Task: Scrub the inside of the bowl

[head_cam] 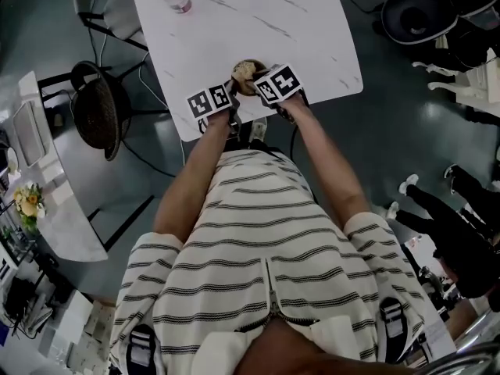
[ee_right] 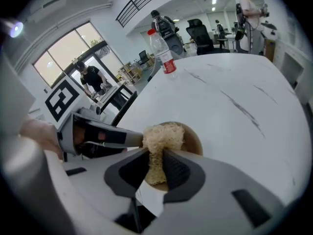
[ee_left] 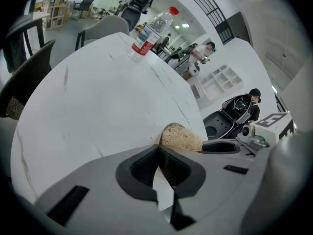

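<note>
While the right tool (ee_right: 155, 154) pinches the scrubber (ee_right: 164, 135) (in the bowl (ee_right: 196, 140)), the left tool (ee_left: 159, 150) is closed.

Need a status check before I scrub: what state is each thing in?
Right tongs: shut on scrub pad.
Scrub pad: pinched, in bowl.
Bowl: upright on table.
Left tongs: shut, tips at bowl rim.
Bottle: upright, capped.
</note>
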`<state>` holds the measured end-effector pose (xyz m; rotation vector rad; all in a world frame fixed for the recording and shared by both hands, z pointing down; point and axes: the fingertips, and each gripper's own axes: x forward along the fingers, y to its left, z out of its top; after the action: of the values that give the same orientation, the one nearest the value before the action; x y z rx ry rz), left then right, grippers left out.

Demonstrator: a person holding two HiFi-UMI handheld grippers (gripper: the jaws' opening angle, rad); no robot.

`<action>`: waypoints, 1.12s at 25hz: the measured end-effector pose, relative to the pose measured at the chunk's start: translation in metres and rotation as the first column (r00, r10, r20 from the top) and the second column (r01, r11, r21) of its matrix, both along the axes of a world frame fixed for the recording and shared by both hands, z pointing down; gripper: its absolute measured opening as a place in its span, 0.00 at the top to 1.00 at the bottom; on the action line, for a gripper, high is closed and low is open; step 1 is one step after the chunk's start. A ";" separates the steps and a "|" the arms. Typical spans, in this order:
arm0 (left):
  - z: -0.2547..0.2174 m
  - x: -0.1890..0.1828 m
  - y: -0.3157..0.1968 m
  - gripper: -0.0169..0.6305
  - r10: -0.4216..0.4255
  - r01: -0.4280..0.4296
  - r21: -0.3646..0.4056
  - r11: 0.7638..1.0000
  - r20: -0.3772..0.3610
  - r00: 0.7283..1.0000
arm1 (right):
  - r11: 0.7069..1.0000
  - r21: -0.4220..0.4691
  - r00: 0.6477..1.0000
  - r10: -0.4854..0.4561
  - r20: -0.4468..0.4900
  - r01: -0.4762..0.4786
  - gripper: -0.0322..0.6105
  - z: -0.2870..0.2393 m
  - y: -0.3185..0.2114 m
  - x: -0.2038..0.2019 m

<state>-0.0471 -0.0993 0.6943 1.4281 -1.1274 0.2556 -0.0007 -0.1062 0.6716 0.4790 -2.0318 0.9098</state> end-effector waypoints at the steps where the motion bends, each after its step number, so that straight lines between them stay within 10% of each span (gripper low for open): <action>1: 0.001 0.000 0.000 0.96 -0.003 0.003 -0.001 1.000 -0.002 1.000 | 1.000 -0.004 1.000 -0.028 -0.013 0.028 0.81 0.000 0.002 0.001; 11: 0.001 0.001 0.000 0.96 -0.013 0.013 -0.003 1.000 -0.011 1.000 | 0.997 0.030 0.991 -0.073 -0.111 0.076 0.81 0.003 0.002 0.011; 19: 0.001 0.003 0.000 0.96 -0.008 0.008 0.003 1.000 0.000 1.000 | 0.990 -0.132 0.994 0.042 -0.104 -0.055 0.81 0.013 -0.006 0.014; 28: 0.000 0.003 0.000 0.96 -0.003 0.003 0.006 1.000 -0.005 1.000 | 0.979 -0.100 0.960 -0.193 -0.203 0.175 0.81 0.013 0.000 0.003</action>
<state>-0.0438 -0.0990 0.6941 1.4314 -1.1270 0.2464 0.0022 -0.1063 0.6851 0.3208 -1.8043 0.7897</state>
